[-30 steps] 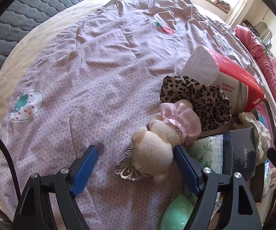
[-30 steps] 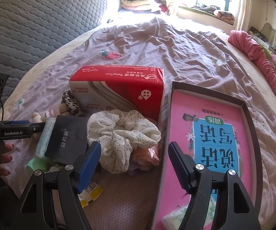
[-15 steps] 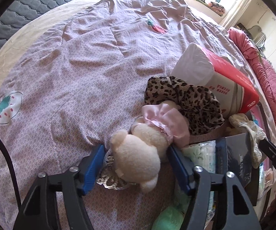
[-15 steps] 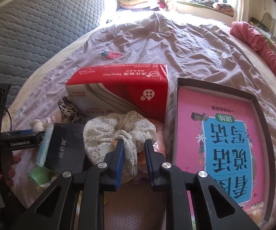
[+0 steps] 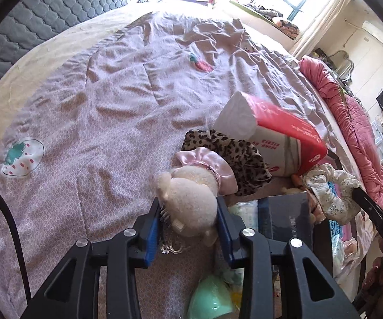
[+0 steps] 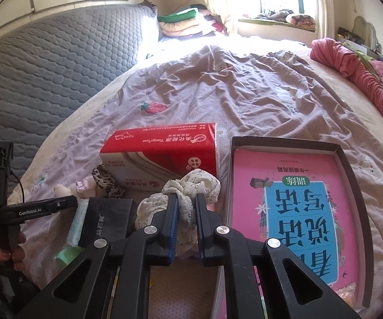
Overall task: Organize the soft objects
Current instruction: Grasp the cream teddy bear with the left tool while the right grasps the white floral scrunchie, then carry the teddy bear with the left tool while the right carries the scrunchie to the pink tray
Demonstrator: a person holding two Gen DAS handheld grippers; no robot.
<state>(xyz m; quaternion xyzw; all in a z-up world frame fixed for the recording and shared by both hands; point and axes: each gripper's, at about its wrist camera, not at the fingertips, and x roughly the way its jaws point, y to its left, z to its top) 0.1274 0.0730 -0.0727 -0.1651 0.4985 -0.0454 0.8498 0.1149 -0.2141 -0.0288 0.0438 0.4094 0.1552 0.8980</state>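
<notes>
Left gripper (image 5: 188, 214): we have just closed it on the plush bear (image 5: 191, 199), now lifted from the bedspread (image 5: 85, 106)
Right gripper (image 6: 185, 214): clamps the floral scrunchie (image 6: 191, 188), left of the box lid (image 6: 351, 159)
Meaning: both are ready to carry

A big bed (image 6: 244, 101) with a crinkled lilac quilt holds everything. A red and white tissue pack (image 6: 165, 156) sits in the middle of the quilt. Just to its right lies a flat dark cardboard tray (image 6: 351, 164) with a pink and blue book inside. On its left lies a leopard-print cloth scrunchie (image 5: 234, 151). A rolled pink blanket (image 6: 356, 71) lies far off to its right.
</notes>
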